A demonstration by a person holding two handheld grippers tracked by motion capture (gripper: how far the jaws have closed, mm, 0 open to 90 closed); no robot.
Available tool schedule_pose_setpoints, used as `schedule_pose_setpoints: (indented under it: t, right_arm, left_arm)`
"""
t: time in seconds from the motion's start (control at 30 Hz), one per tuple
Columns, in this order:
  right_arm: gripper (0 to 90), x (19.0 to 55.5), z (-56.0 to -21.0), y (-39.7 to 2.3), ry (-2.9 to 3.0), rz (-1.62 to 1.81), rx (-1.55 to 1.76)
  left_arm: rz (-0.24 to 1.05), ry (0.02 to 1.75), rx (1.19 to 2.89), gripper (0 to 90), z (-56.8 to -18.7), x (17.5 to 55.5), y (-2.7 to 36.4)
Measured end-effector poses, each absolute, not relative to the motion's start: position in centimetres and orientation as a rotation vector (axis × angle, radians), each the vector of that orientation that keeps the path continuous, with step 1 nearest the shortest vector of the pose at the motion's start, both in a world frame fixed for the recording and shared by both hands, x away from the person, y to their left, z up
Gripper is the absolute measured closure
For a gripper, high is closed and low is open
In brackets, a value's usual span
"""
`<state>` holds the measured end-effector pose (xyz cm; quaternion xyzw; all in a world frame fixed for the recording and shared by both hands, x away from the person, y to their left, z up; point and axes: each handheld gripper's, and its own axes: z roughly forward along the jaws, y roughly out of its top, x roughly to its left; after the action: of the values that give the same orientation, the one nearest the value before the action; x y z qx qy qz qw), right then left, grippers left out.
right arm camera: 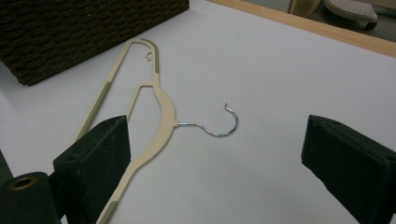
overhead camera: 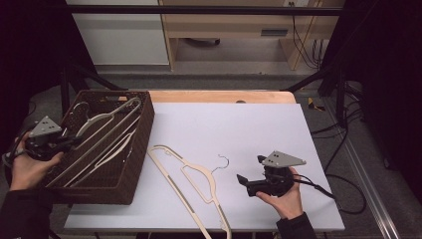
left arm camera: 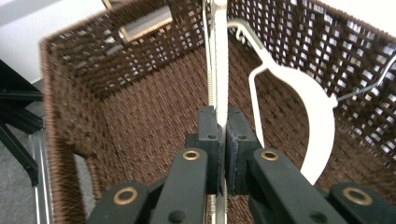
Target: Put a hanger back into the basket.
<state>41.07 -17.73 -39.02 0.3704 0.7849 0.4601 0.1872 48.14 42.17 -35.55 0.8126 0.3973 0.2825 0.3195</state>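
Observation:
A brown wicker basket (overhead camera: 142,144) stands at the table's left with white hangers (overhead camera: 107,119) leaning inside it. My left gripper (overhead camera: 73,139) is at the basket's left rim, shut on the thin bar of one white hanger (left arm camera: 219,70), which runs straight up between its pads (left arm camera: 208,135). A second white hanger's curved shoulder (left arm camera: 320,126) lies to the right of the jaws. A beige hanger (overhead camera: 191,181) with a metal hook (overhead camera: 224,162) lies flat on the white tabletop. My right gripper (overhead camera: 250,168) rests just right of it, open, with the hook (right arm camera: 219,127) ahead between its jaws.
The white board (overhead camera: 234,124) covers most of the wooden table (overhead camera: 219,96). A cable (overhead camera: 328,191) trails from the right gripper toward the table's right edge. The basket wall (right arm camera: 70,32) stands beyond the beige hanger (right arm camera: 161,102) in the right gripper view.

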Motion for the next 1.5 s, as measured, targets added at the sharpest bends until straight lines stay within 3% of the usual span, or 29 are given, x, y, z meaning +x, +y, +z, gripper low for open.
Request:
schedule_pose_setpoints:
  t: [0.2,0.3,0.37,0.47,0.63,0.7,0.77,0.8,1.1,1.33,1.5]
  right_arm:
    - [8.6,41.0,-39.0,-17.8,2.214,1.299,1.028]
    - [8.7,41.0,-39.0,-17.8,2.213,1.301,1.028]
    - [8.8,41.0,-39.1,-17.6,2.21,1.306,1.037]
    - [8.8,41.0,-39.1,-17.6,2.22,1.305,1.023]
    - [8.9,41.0,-39.2,-17.5,2.224,1.305,1.027]
    - [8.9,41.0,-39.3,-17.4,2.229,1.306,1.033]
    - [8.9,41.0,-39.3,-17.4,2.228,1.304,1.033]
    - [9.0,41.0,-39.3,-17.3,2.229,1.306,1.027]
    - [8.8,41.0,-39.3,-17.2,2.222,1.329,1.039]
    - [8.1,40.9,-39.3,-17.2,2.209,1.349,1.055]
    - [8.3,40.9,-39.6,-16.9,2.215,1.344,1.055]
  left_arm:
    - [0.694,1.051,2.199,84.6,-37.7,48.3,41.3]
    - [0.646,1.052,2.177,80.6,-38.3,48.1,41.0]
    - [0.621,1.046,2.172,73.4,-38.4,47.9,40.7]
    - [0.63,1.024,2.174,72.0,-38.6,47.5,40.0]
    - [0.697,0.968,2.155,60.9,-38.5,47.0,39.2]
    - [0.729,0.976,2.129,51.6,-38.2,46.9,39.0]
    - [0.738,0.981,2.117,49.4,-38.1,47.0,39.0]
    - [0.754,0.993,2.091,42.1,-37.7,47.0,38.9]
    - [0.768,0.948,1.922,20.8,-34.8,45.9,37.1]
    - [0.71,0.879,1.825,12.6,-33.7,44.2,34.0]
    - [0.63,0.848,1.798,11.5,-34.5,43.1,31.9]
